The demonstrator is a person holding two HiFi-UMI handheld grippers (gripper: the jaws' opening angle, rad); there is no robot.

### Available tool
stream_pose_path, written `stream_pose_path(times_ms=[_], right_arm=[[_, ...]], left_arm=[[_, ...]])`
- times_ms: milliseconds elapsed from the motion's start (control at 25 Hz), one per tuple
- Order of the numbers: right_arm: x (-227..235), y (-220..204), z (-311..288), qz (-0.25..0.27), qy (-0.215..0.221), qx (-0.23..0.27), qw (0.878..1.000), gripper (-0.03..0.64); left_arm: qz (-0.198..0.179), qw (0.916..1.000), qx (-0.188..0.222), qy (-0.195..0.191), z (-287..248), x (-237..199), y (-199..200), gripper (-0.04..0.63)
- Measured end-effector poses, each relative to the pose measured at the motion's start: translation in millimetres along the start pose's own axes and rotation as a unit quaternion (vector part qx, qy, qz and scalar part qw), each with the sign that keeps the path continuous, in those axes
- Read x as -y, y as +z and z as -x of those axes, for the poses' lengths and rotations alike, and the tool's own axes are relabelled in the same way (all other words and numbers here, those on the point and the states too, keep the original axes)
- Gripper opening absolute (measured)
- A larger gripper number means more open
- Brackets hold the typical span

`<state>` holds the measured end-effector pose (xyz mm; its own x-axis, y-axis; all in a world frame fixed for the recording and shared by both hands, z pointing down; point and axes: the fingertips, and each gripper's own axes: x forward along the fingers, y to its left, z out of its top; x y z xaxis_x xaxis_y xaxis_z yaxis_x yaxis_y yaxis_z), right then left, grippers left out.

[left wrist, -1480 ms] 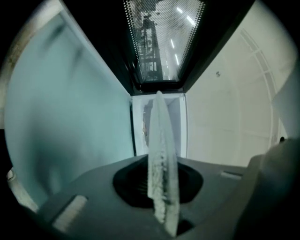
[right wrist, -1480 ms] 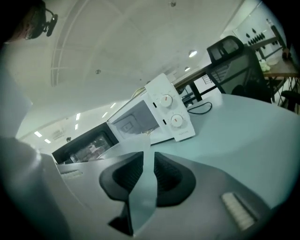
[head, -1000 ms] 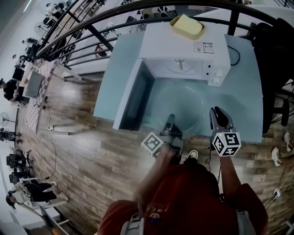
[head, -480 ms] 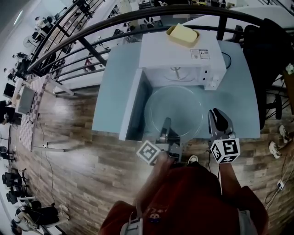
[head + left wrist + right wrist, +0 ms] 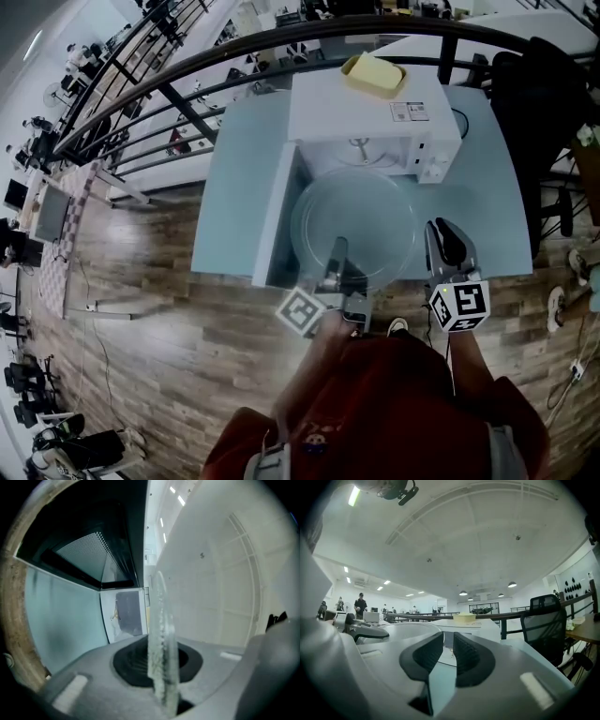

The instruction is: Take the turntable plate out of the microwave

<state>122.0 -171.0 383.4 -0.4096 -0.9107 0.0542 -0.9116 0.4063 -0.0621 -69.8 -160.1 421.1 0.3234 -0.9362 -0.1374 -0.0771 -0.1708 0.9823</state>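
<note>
The clear glass turntable plate (image 5: 361, 216) hangs level in front of the white microwave (image 5: 366, 108), outside its open cavity. My left gripper (image 5: 336, 255) is shut on the plate's near rim. In the left gripper view that rim (image 5: 161, 634) stands edge-on between the pads of my left gripper (image 5: 161, 667). My right gripper (image 5: 446, 240) hovers just right of the plate, apart from it. In the right gripper view the pads of my right gripper (image 5: 447, 656) stand narrowly parted with nothing between them, and the plate (image 5: 410, 630) lies to their left.
The microwave door (image 5: 275, 214) is swung open to the left, close beside the plate. A yellow pad (image 5: 373, 73) lies on the microwave's top. The pale blue table (image 5: 487, 187) ends near my grippers. A black railing (image 5: 187, 70) curves behind it, with a dark chair (image 5: 539, 75) at right.
Both grippers have risen, and the plate has come up off the table with the left one. The right gripper stays beside the plate, its jaws unchanged.
</note>
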Motion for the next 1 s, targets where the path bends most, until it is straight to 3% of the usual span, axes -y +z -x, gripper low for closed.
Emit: stream_pose_path(times_ms=[440, 680, 1000], right_arm=[[-10.2, -0.6, 7.1, 0.004, 0.005, -0.004, 1.000, 0.057], [-11.5, -1.7, 16.2, 0.002, 0.007, -0.006, 1.000, 0.004], [-12.6, 0.5, 22.7, 0.000, 0.012, -0.001, 1.000, 0.000]], left_arm=[[0.004, 1.0000, 0.000, -0.007, 7.4, 4.6, -0.6, 0.022], [0.019, 0.9998, -0.005, 0.000, 11.3, -0.1, -9.8, 0.023], [0.022, 0.9997, -0.007, -0.001, 12.8, 1.1, -15.2, 0.023]])
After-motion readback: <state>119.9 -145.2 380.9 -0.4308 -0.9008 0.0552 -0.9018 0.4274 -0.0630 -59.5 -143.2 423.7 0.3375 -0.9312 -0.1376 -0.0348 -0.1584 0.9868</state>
